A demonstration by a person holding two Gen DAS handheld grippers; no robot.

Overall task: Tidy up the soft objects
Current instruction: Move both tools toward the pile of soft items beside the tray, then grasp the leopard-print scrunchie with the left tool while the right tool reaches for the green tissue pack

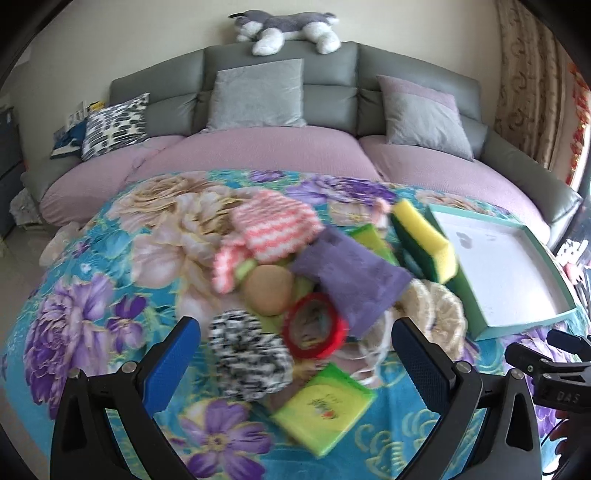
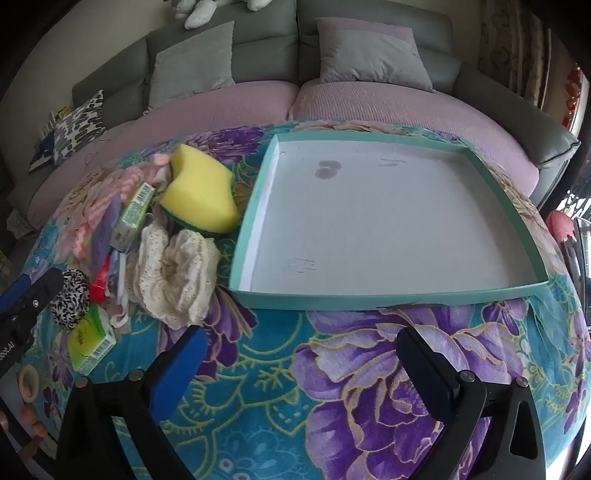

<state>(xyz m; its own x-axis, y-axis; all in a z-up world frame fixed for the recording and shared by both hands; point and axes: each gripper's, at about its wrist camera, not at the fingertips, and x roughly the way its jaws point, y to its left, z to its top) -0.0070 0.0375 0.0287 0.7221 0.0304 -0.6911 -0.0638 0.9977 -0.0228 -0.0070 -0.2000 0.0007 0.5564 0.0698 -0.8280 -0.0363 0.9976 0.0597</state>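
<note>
Grey sofa (image 1: 280,70) with lilac seat covers; two grey cushions (image 1: 256,94), one patterned cushion (image 1: 114,123); plush dog (image 1: 284,27) laid along the backrest; patterned curtain (image 1: 524,92) hung at right.

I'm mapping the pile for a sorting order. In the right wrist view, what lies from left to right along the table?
Black-and-white scrunchie → cream lace fabric → yellow sponge → teal tray, which has nothing in it.
</note>
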